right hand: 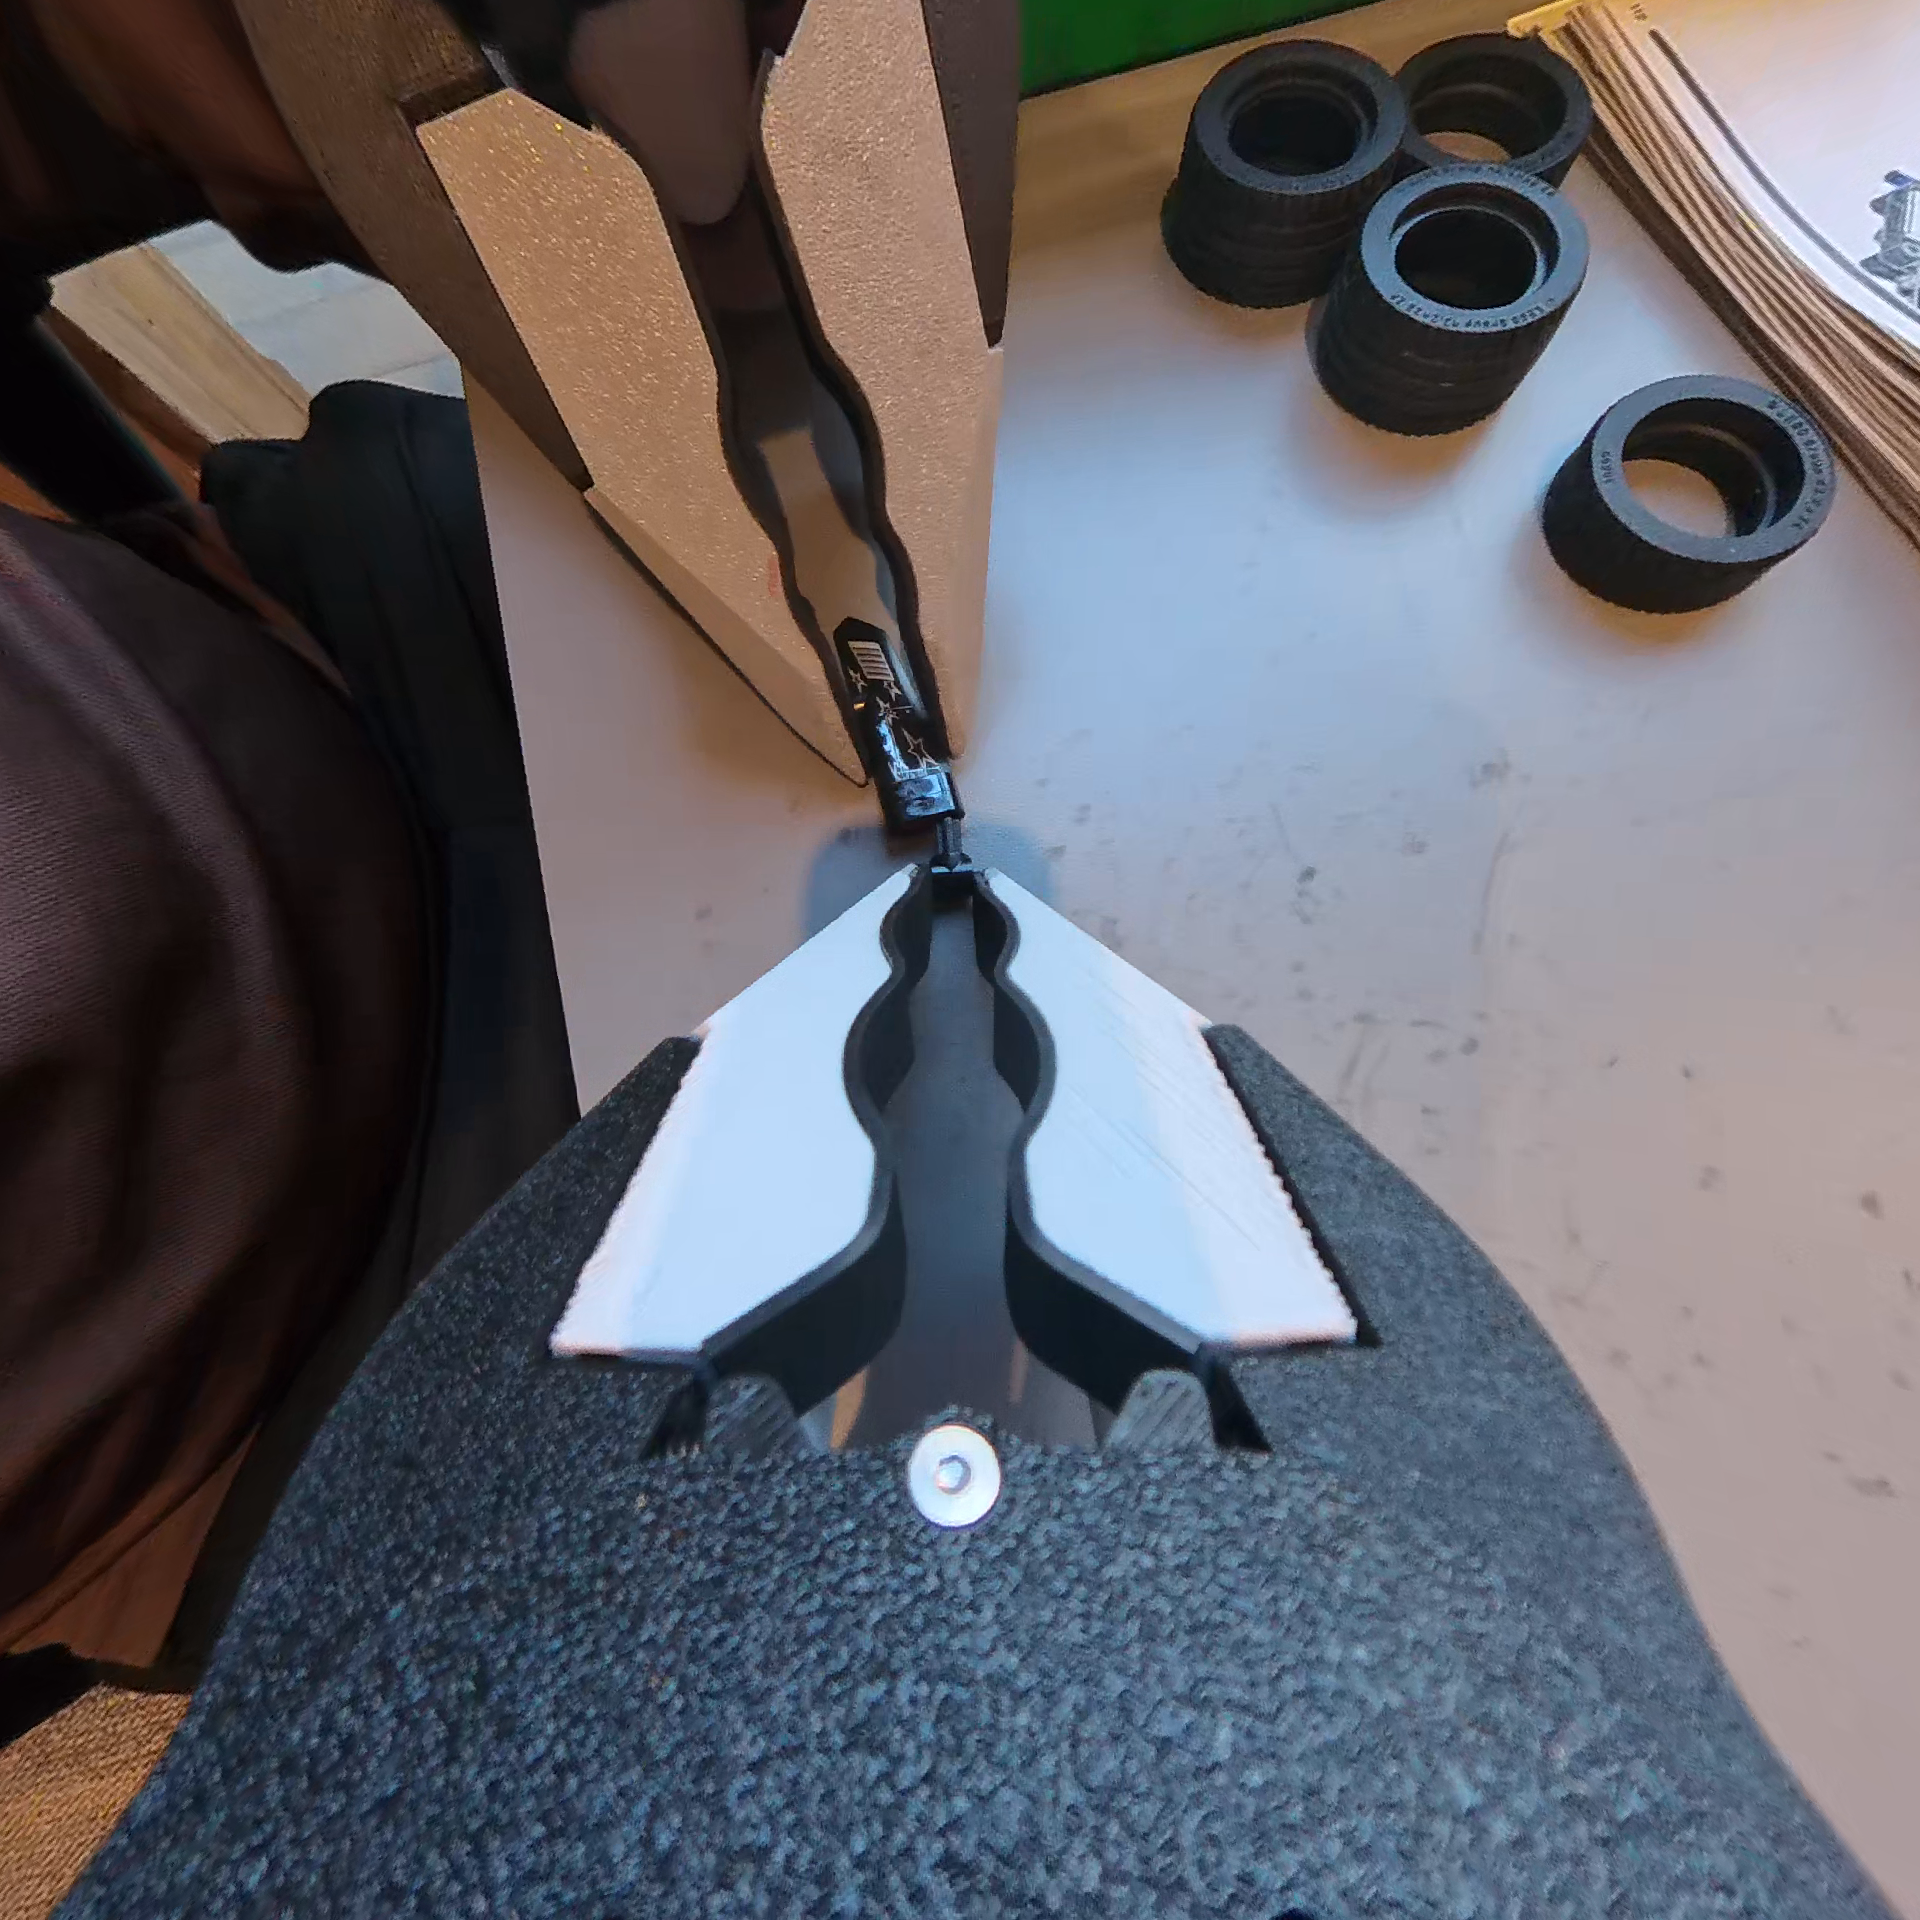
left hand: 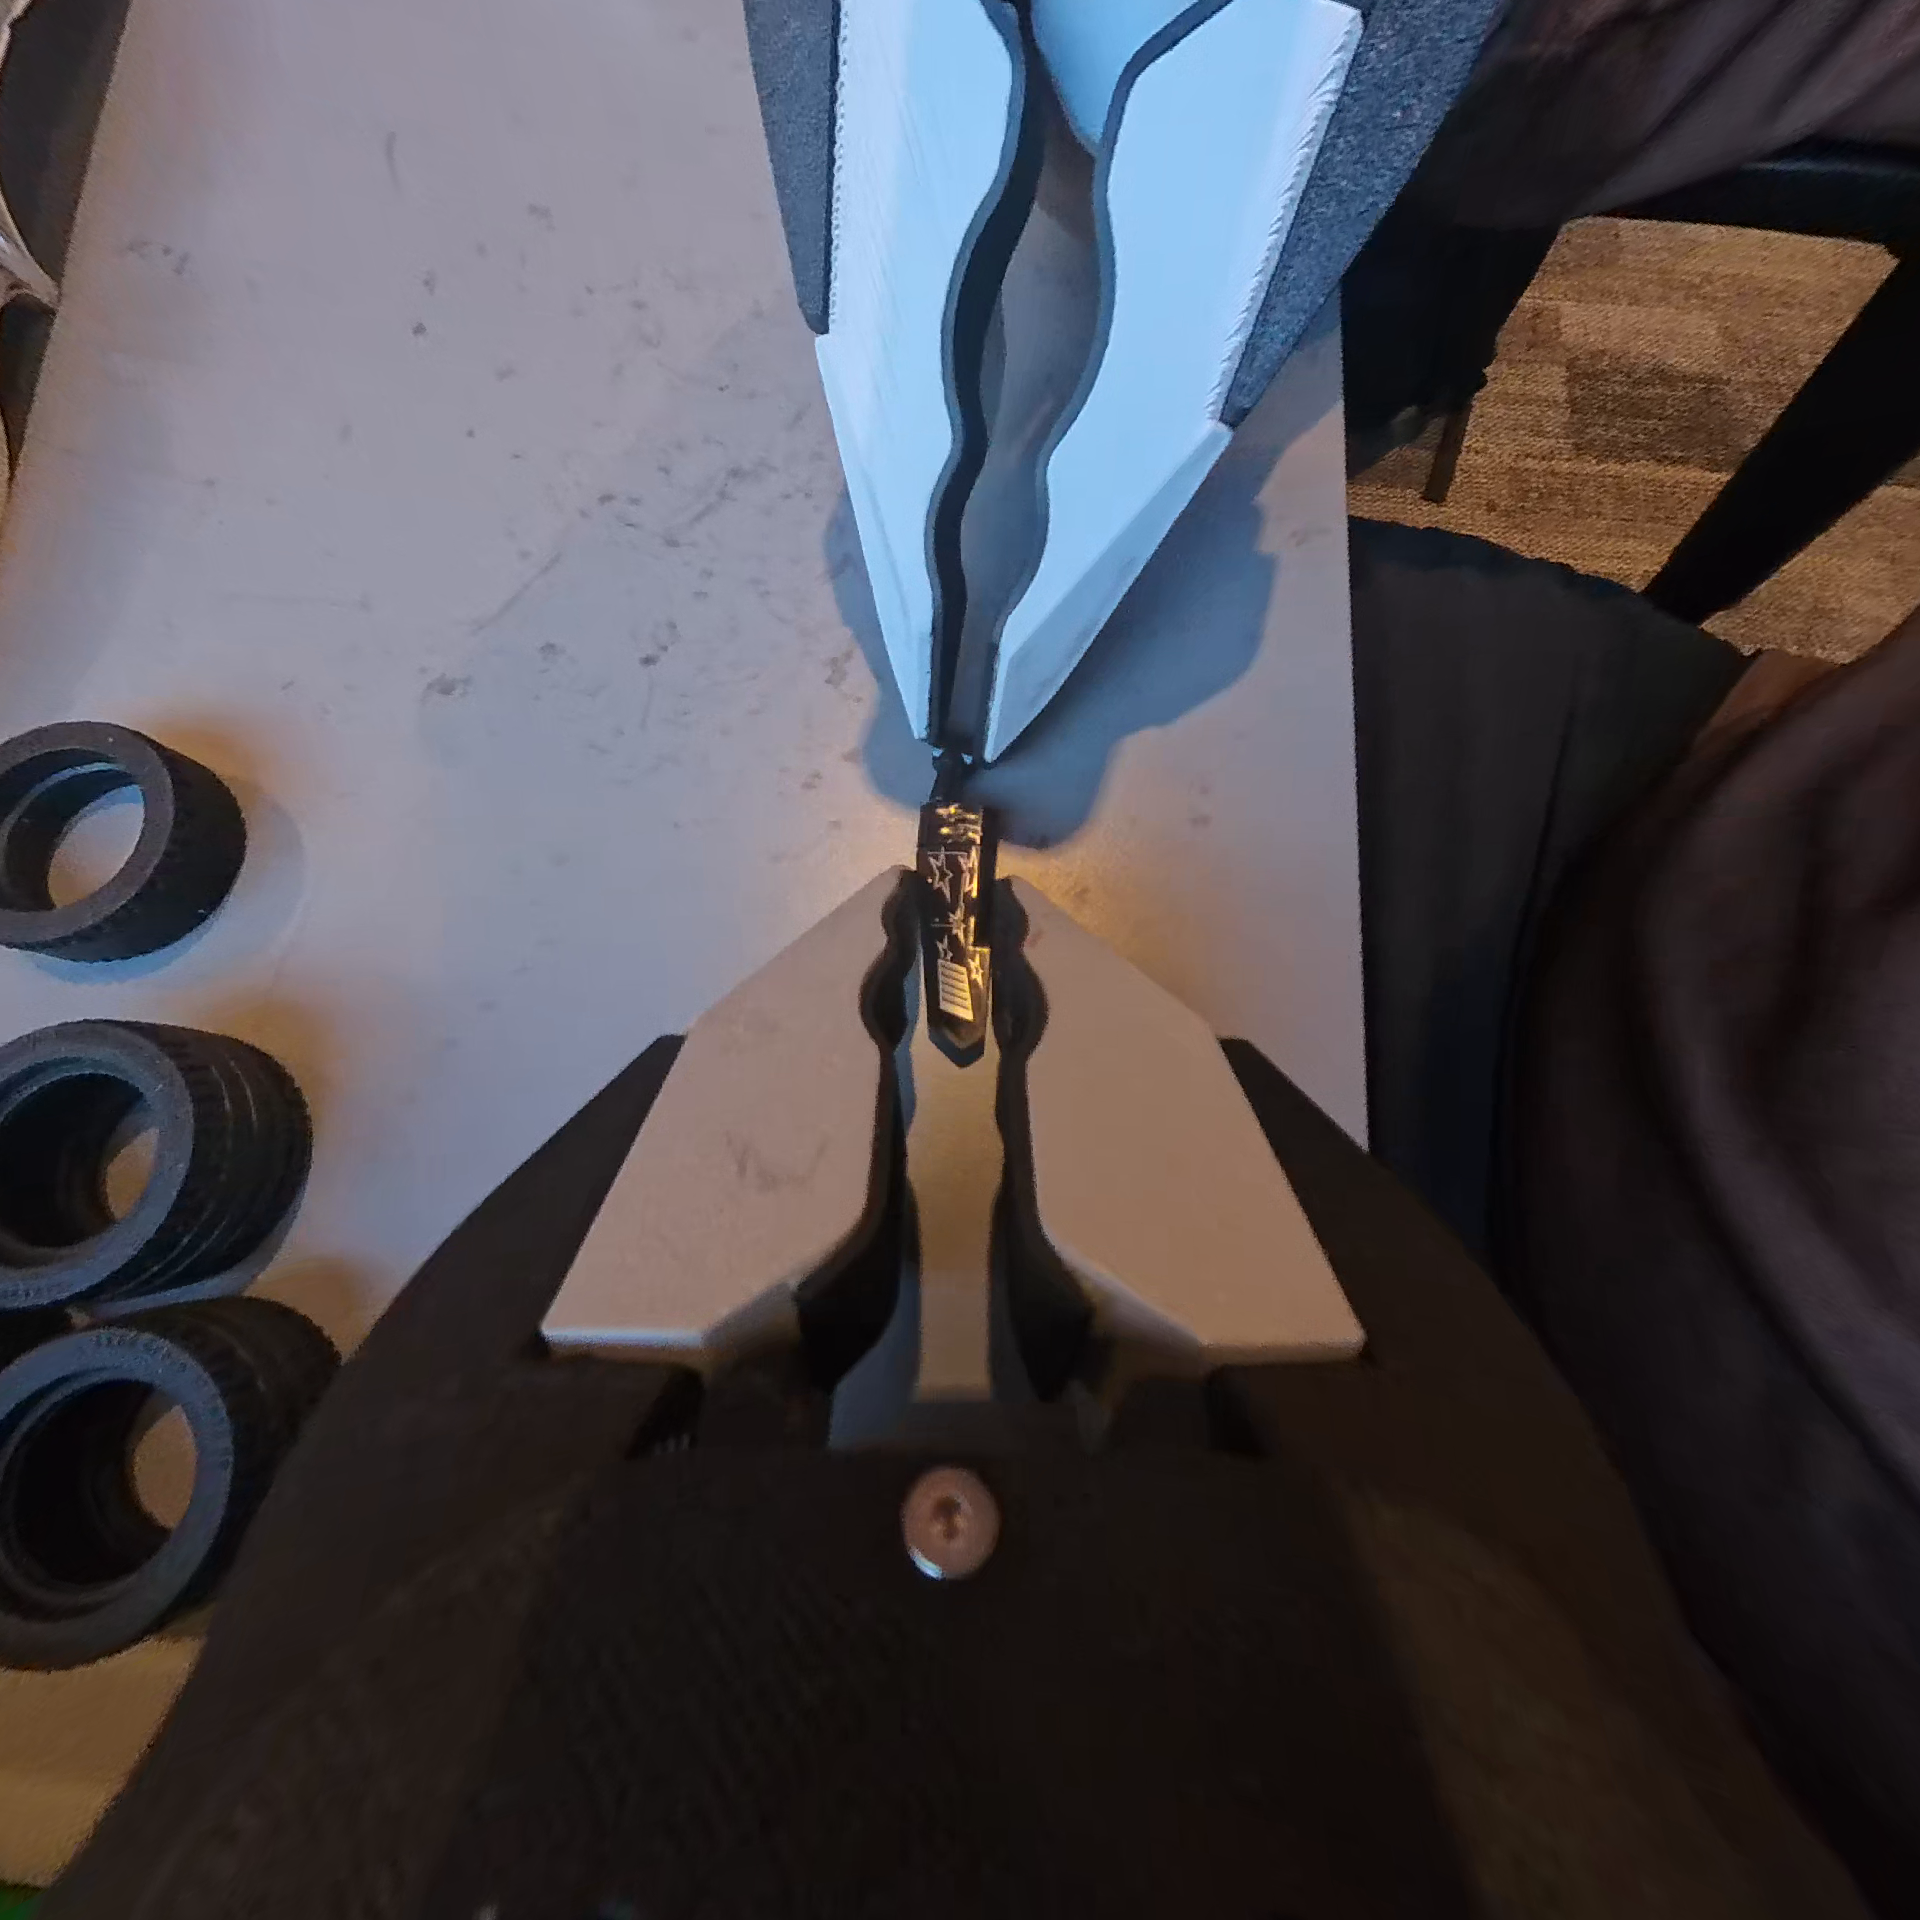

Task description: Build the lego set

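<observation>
While the two grippers are brought tip to tip above the near right part of the white table [left hand: 436,436], a joining step appears to be in hand. Three black tyres [left hand: 99,842] are seen at the left edge in the left wrist view, parked clear of the work, presumably for later fitting; four are counted in the right wrist view, three bunched together and one apart, with a stack of instruction sheets [right hand: 1787,239] just beside them. One printed black piece [left hand: 958,940], long and narrow with pale star markings, is clamped between the tips of the left gripper [left hand: 951,894], its far end left protruding so that it can be reached. One small black peg [right hand: 951,868] is pinched at the very tips of the right gripper [right hand: 951,883], whose jaws are closed on it, and it is aimed at the exposed end of the printed piece. Whether the peg is already seated cannot be told. Dark fabric [left hand: 1714,1143] is seen at the right, beyond the table edge.
</observation>
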Tool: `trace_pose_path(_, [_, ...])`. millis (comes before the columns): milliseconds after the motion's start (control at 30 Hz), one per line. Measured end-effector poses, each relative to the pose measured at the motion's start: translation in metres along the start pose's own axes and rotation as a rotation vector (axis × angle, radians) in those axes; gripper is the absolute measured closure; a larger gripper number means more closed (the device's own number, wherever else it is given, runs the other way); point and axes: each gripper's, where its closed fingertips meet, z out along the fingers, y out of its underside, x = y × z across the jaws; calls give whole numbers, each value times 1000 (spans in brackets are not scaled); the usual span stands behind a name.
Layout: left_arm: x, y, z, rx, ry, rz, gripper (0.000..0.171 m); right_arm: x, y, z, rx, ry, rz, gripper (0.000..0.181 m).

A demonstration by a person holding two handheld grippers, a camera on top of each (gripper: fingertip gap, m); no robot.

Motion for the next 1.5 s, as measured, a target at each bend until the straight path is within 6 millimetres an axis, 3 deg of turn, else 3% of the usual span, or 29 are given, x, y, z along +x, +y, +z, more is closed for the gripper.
trace_pose_path(367, [0, -1, 1, -4, -7, -10, 161, 1, -1, 1, 0, -1, 0, 173])
trace_pose_path(833, [6, 0, 1, -55, 63, 73, 161, -5, 0, 2, -8, -28, -138, 174])
trace_pose_path(1033, [8, -1, 2, -66, 55, 94, 161, -7, 1, 0, -23, -110, -21, 174])
trace_pose_path(1500, [8, 0, 2, -72, 63, 95, 161, -6, -1, 0, -27, -19, -150, 175])
